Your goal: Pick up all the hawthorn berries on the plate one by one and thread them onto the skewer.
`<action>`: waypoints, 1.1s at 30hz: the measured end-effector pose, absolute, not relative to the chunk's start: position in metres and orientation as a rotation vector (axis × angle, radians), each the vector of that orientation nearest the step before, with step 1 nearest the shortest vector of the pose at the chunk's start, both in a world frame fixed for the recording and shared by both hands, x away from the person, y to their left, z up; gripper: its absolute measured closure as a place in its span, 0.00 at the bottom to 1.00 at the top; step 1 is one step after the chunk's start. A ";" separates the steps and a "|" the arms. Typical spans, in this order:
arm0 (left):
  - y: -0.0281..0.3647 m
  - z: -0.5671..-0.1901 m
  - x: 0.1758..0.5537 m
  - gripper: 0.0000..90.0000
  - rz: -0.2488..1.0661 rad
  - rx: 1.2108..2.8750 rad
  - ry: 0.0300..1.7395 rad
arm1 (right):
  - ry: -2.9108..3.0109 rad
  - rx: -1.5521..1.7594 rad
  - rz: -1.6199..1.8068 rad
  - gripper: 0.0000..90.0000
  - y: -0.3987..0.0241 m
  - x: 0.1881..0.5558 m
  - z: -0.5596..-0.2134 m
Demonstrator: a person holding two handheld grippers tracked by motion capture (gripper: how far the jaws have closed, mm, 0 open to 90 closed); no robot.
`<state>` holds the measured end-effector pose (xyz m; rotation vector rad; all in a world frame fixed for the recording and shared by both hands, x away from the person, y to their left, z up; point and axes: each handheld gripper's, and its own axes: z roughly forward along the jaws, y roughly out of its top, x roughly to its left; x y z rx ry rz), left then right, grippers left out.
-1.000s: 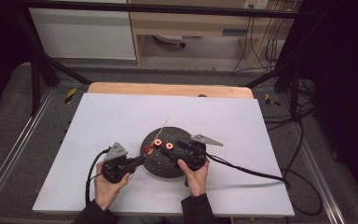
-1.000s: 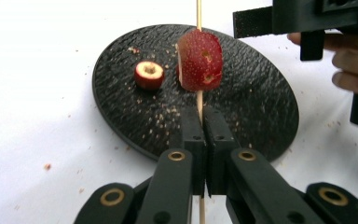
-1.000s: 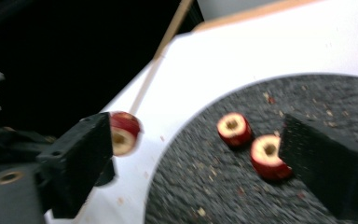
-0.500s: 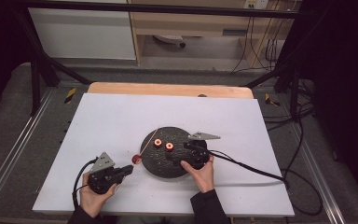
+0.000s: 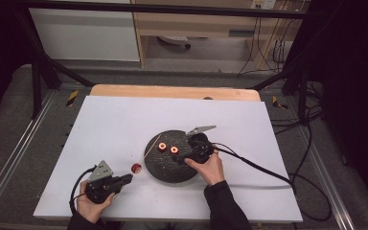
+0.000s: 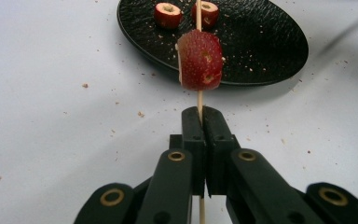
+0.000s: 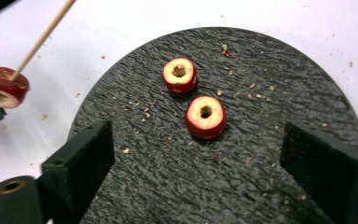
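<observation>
Jaws wide over plate (image 7: 242,186), two fruit rings (image 7: 206,116).

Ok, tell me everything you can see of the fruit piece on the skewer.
The fruit piece is a short red round slice, speckled skin outside, pale flesh on its cut face, with a few nicks. A thin wooden skewer runs through its middle. The left tongs are shut on the skewer just below it. It is held over the white table, beside the black plate, not on it.

The skewer (image 6: 199,100) is cut off at both picture edges in the left gripper view; its middle is hidden behind the fruit slice (image 6: 199,59).
</observation>
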<state>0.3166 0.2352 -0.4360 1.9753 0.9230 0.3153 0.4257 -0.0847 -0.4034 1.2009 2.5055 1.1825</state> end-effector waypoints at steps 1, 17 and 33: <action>0.235 -0.436 0.317 0.98 0.314 1.970 0.922 | 2.523 1.192 1.155 0.14 -0.083 0.429 -0.401; 0.237 -0.436 0.319 0.98 0.310 1.972 0.929 | 2.736 1.139 0.869 0.44 -0.050 0.471 -0.401; 0.237 -0.437 0.320 0.98 0.307 1.981 0.931 | 2.840 1.131 0.804 0.64 -0.046 0.484 -0.413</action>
